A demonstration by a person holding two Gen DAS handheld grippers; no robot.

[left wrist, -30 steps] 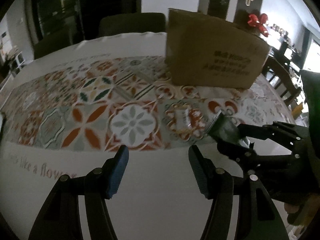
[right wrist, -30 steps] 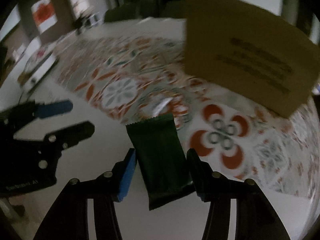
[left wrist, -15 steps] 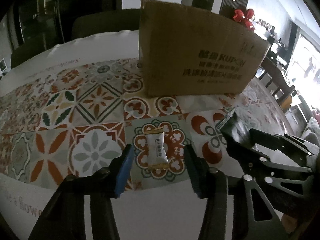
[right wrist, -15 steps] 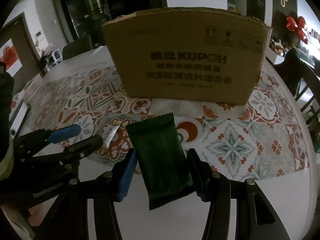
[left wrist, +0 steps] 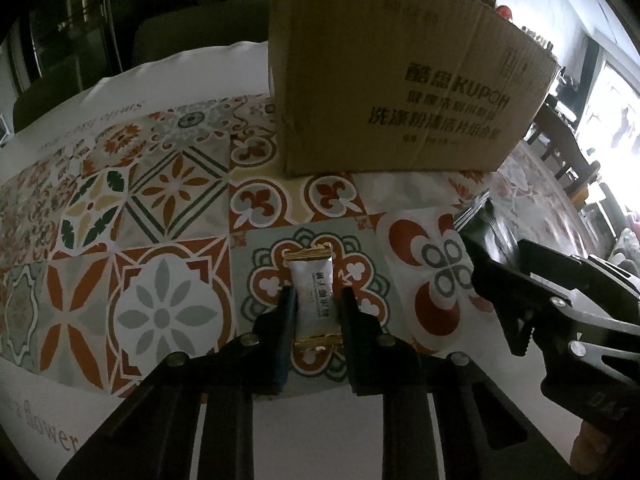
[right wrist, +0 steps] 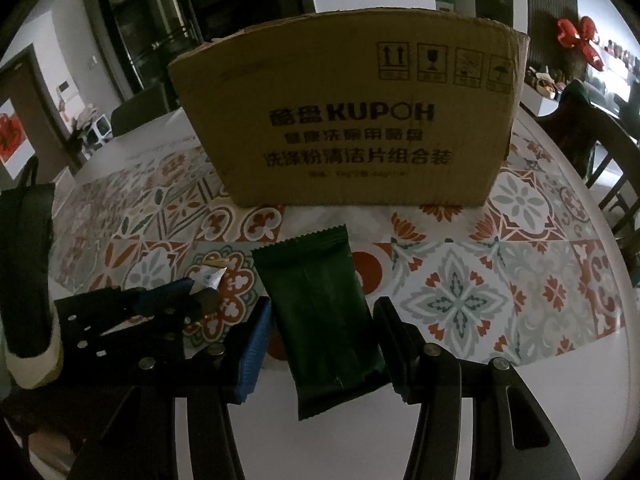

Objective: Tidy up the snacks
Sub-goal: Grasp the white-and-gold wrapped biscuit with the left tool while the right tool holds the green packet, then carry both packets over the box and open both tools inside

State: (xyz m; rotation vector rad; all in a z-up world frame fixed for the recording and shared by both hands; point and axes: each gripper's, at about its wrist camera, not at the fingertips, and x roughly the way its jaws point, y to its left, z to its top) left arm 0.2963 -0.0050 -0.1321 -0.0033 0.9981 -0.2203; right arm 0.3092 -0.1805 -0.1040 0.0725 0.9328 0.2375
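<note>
The left tongs [left wrist: 314, 312] are closing on a small white snack packet [left wrist: 311, 294] with gold ends. The packet lies on the patterned cloth [left wrist: 160, 200] of the worktop [left wrist: 320, 432], near the front edge, and both pads already touch its long sides. In the right wrist view the same packet [right wrist: 211, 276] sticks out from the tips of the left tongs [right wrist: 200, 294].

The right tongs [right wrist: 320, 328] are clamped on a dark green snack pouch [right wrist: 320, 312]. The pouch stands out forward between the 2 fingers, above the cloth, and its zigzag top edge points to the cardboard box [right wrist: 352, 120]. In the left wrist view the right tongs [left wrist: 486, 248] come in from the right side, and only a corner of the pouch shows there.

The box [left wrist: 392, 80] stands upright on the cloth toward the back edge of the worktop, well apart from both packets. It has dark printed text on its front wall.
</note>
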